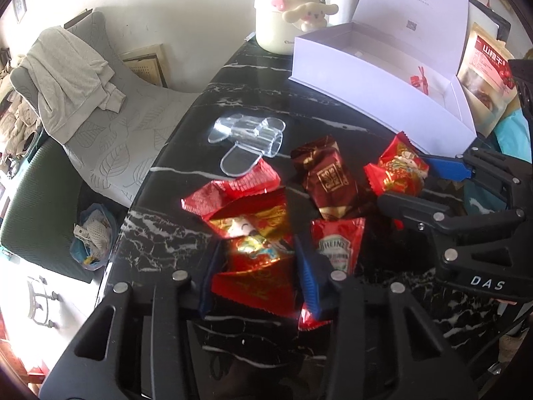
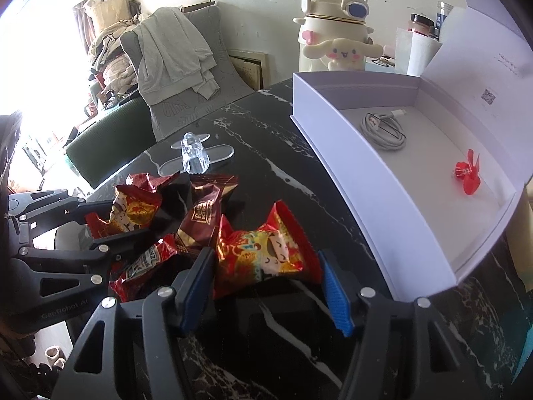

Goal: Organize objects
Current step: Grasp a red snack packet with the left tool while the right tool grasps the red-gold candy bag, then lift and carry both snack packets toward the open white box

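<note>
We're early on: white box [image 2: 366, 180] holds only a cable [image 2: 383, 130] and red trinket [image 2: 468, 173], while left gripper [image 1: 256, 273] and right gripper [image 2: 266, 273] each straddle, jaws apart, a red snack packet [image 1: 253, 250] [image 2: 263, 250], ketchup sachet [image 1: 336, 243] still out.

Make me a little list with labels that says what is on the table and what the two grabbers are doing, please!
surface: black marble table
left gripper: fingers either side of a red snack packet, not clearly clamped
right gripper: open around another red snack packet
between them: dark red packet, ketchup sachet
white box: lid open, holds a coiled cable and a red propeller
also: clear plastic piece, cream bottle
</note>
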